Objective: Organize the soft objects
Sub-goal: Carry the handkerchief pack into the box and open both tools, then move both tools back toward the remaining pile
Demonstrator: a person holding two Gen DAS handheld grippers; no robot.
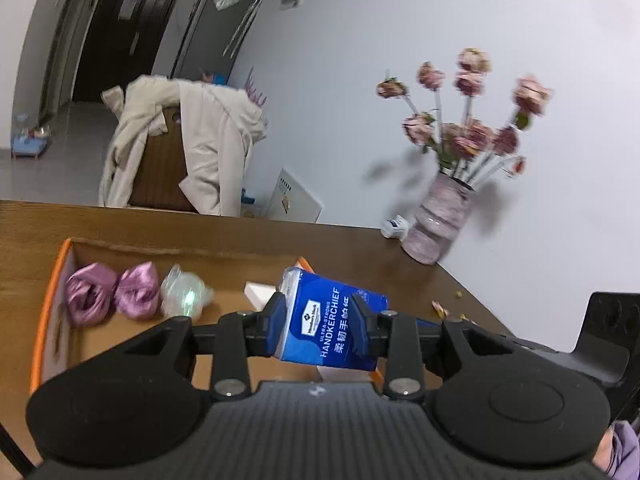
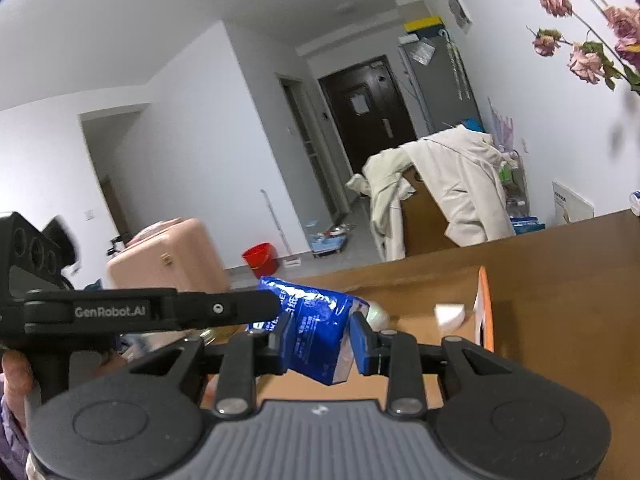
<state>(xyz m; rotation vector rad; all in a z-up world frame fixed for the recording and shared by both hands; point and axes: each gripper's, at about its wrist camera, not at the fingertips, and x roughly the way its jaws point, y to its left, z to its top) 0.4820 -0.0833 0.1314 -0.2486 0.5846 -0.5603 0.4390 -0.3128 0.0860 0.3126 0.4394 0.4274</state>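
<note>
Both left tongs (image 1: 320,322) and right tongs (image 2: 318,340) were clamped on one blue plastic handkerchief-tissue pack (image 1: 334,320), its long axis tilted, held above the near end of the orange-rimmed cardboard box (image 1: 60,264) on the worktop (image 1: 24,240).

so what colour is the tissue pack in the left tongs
Blue with white lettering, a paler blue band low down: the tissue pack, clearest in the left wrist view.

blurred: flowers (image 1: 472,120) | cut off: flowers (image 2: 592,28) | pack (image 2: 320,328) partly hidden by bar

Blue handkerchief pack (image 1: 332,320) tilted above cardboard box (image 1: 132,250).
</note>
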